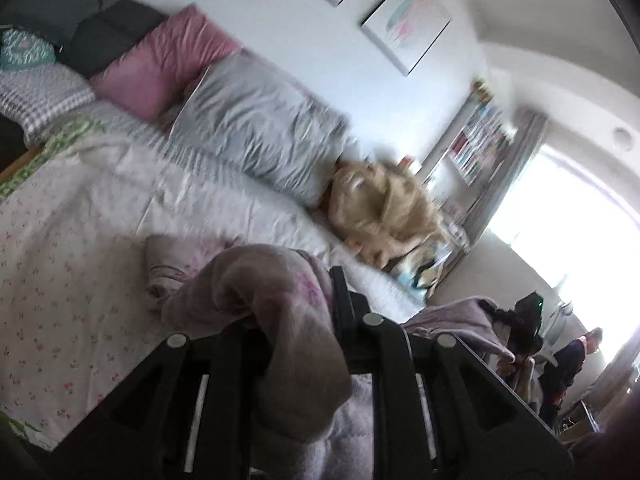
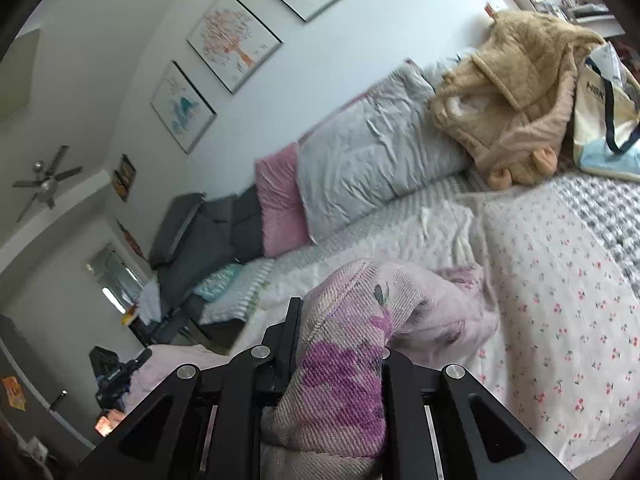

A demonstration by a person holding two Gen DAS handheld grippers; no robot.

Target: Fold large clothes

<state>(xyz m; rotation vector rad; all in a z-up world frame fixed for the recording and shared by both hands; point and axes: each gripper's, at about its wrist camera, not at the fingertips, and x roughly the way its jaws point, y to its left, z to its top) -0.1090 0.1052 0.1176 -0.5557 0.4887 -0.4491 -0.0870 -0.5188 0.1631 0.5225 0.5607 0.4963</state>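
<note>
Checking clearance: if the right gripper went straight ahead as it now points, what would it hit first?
Beyond the pink floral knit garment in its jaws, probably the white flower-print bedspread, short of the grey pillow; depth is unclear.

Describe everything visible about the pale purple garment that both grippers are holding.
The garment is a soft, ribbed knit in pale lilac with darker purple floral patches and a few grey leaf marks. It is bunched and unfolded. The right gripper and the left gripper are each shut on a fold of it, and its far end trails onto the flowered bedspread. In the left wrist view its shaded side looks greyish.
</note>
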